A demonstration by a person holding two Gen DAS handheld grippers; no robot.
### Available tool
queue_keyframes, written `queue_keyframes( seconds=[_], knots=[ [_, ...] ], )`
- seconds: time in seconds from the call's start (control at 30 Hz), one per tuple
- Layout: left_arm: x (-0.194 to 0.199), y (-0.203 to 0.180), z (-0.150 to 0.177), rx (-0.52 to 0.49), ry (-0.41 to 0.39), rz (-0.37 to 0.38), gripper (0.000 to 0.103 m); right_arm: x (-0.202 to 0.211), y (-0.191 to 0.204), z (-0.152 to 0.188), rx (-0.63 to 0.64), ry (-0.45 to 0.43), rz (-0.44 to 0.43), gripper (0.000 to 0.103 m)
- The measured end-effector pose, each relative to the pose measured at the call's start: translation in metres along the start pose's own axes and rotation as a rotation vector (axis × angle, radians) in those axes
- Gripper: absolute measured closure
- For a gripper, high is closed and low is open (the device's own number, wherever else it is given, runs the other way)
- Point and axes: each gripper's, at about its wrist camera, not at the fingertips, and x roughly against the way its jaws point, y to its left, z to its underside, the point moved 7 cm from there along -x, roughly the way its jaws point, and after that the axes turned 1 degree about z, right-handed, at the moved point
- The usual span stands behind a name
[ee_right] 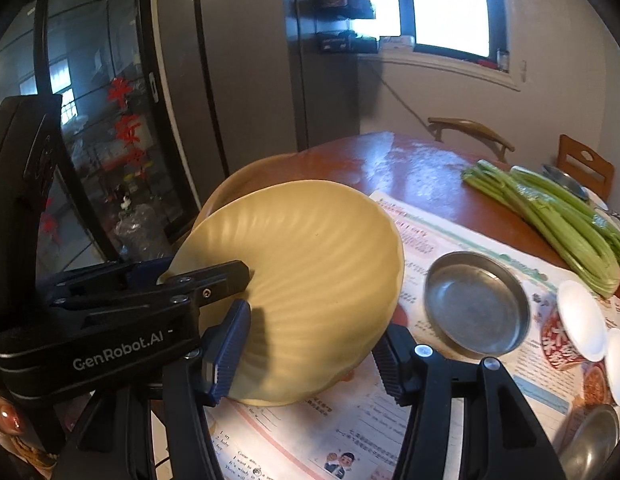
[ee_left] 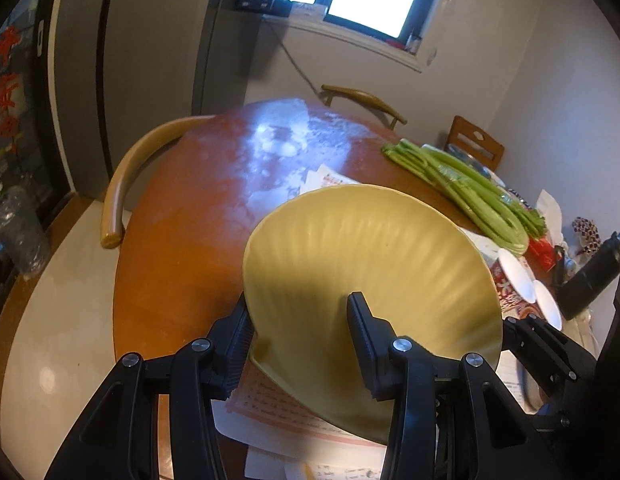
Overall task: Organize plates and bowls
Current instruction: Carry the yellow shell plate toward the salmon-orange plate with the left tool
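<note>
Here, yellow plate (ee_left: pixel 374 264) tilted on edge, face upward, both tools clamping rim

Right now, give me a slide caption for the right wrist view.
Both tools grip a ribbed yellow plate tilted above printed papers, beside a steel dish and celery.

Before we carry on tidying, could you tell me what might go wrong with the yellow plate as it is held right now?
1. The yellow plate is tilted and pinched only at its near rim by the left gripper; its weight could make it slip.
2. The right gripper also straddles its edge, so uneven pulling could twist it loose.
3. Lowered carelessly, it could knock the steel dish or the small white bowls beside it.
</note>
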Motion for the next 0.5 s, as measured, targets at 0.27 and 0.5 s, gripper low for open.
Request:
queue_keyframes(
  seconds=[0.27,0.5],
  knots=[
    [-0.025,0.003,0.005,0.004,0.044,-0.004,0.056,-0.017,0.002,0.019,-0.027,0.054,0.005,0.045],
    [-0.043,0.003,-0.002,-0.006,0.064,-0.022,0.056,-0.023,0.001,0.031,-0.084,0.087,-0.006,0.044]
  ],
)
